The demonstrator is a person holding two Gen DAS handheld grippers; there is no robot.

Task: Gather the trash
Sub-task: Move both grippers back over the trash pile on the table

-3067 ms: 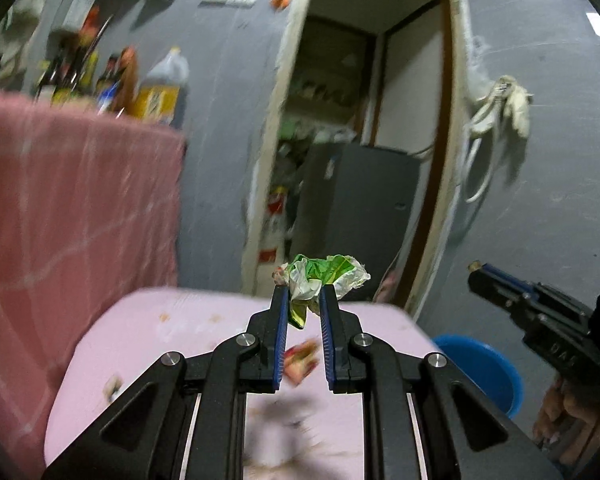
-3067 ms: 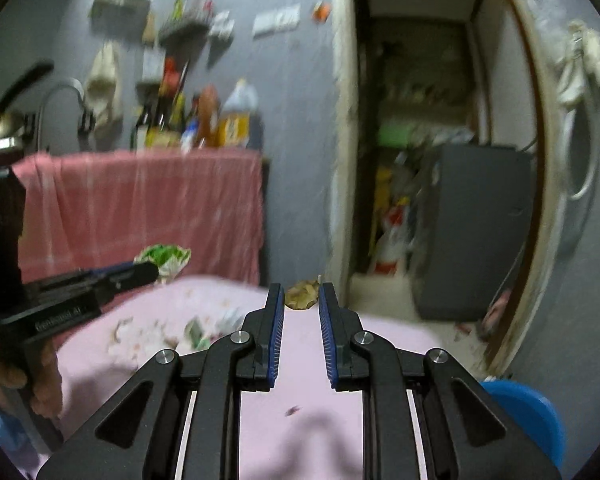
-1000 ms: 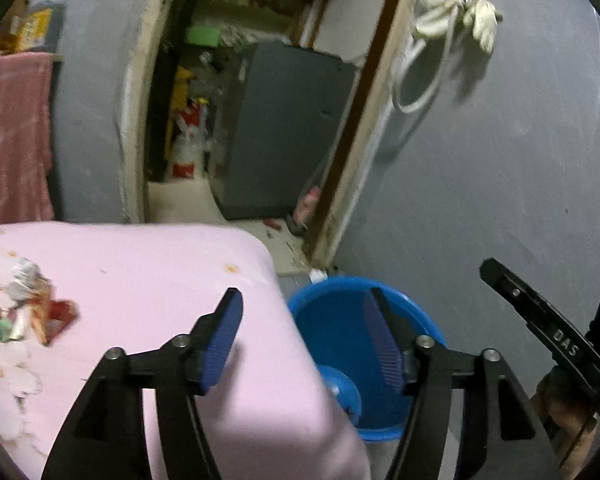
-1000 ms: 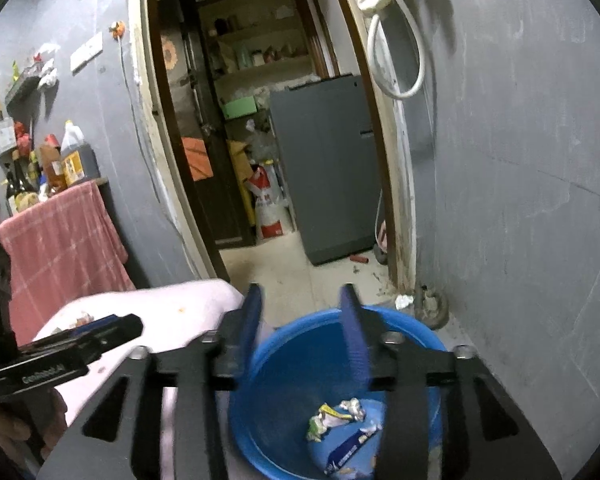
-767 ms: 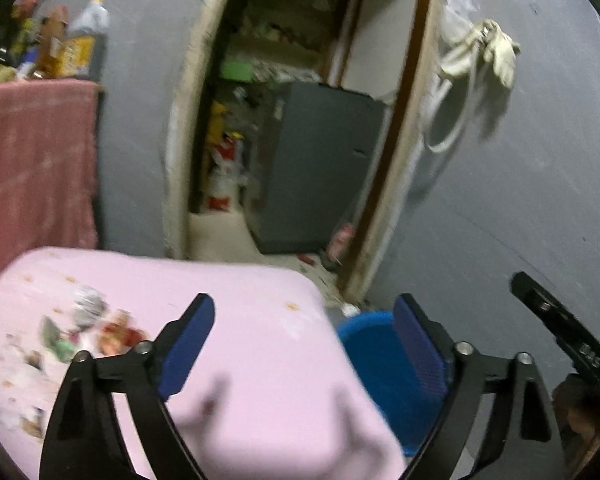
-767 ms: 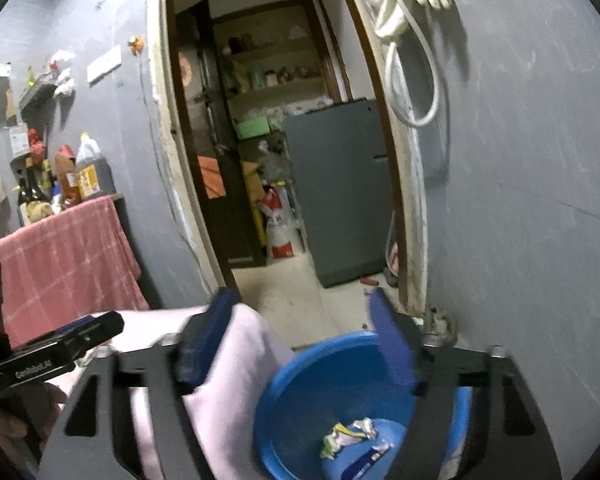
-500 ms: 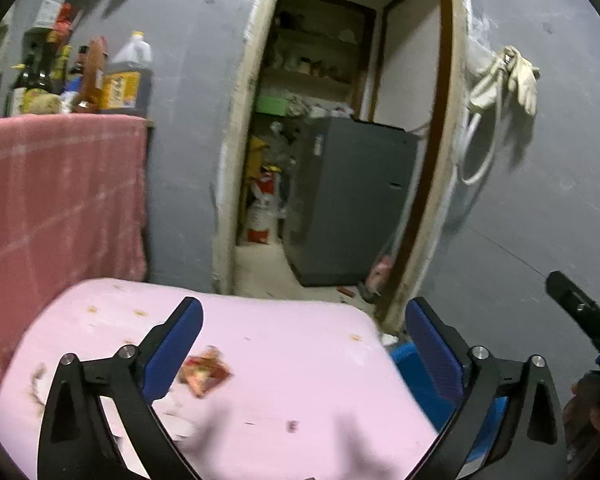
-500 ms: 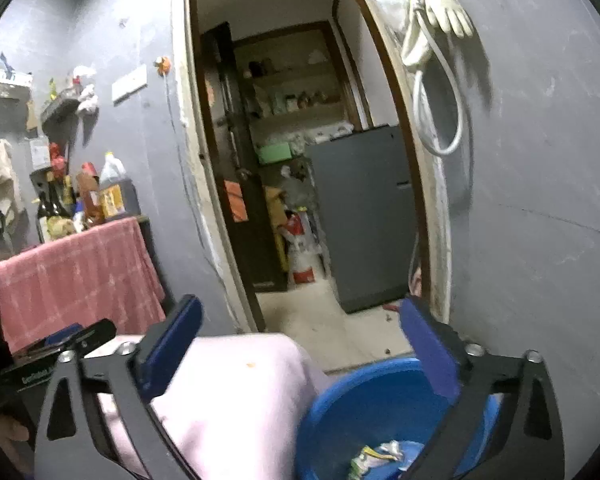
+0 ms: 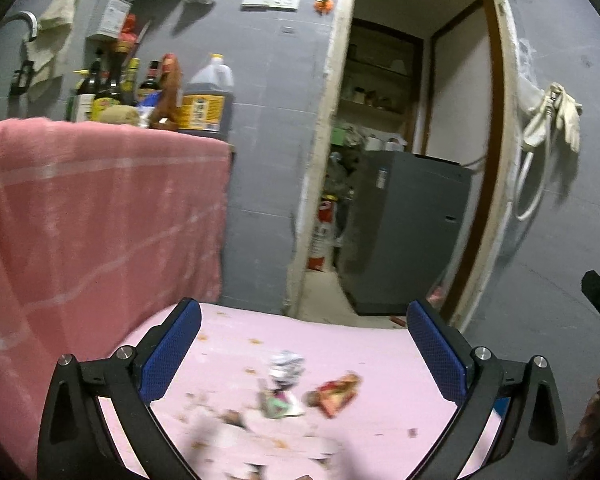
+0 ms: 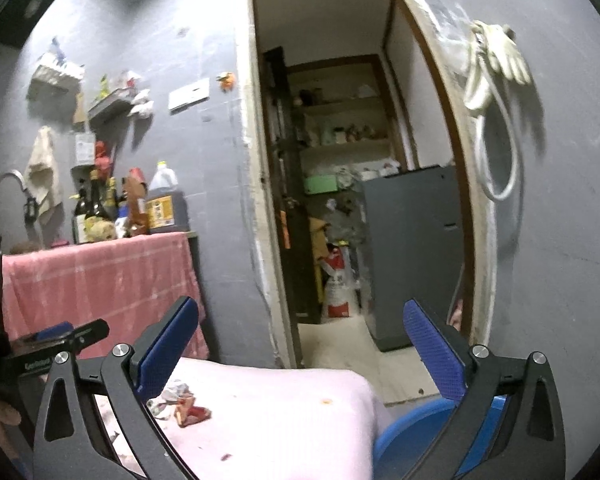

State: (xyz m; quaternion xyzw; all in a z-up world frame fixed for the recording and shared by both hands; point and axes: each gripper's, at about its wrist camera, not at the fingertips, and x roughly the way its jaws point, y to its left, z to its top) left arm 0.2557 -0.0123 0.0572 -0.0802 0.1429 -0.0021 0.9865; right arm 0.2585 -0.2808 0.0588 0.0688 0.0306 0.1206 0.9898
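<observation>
The left gripper stood over the pink table, its blue-padded fingers spread wide with nothing held, having just been opening; beneath the gap lay the remaining trash: a red wrapper, a crumpled silver-white wrapper and a green scrap. The right gripper was likewise spread wide and empty after opening, above the table's corner, with the blue basin just beside the table at lower right.
</observation>
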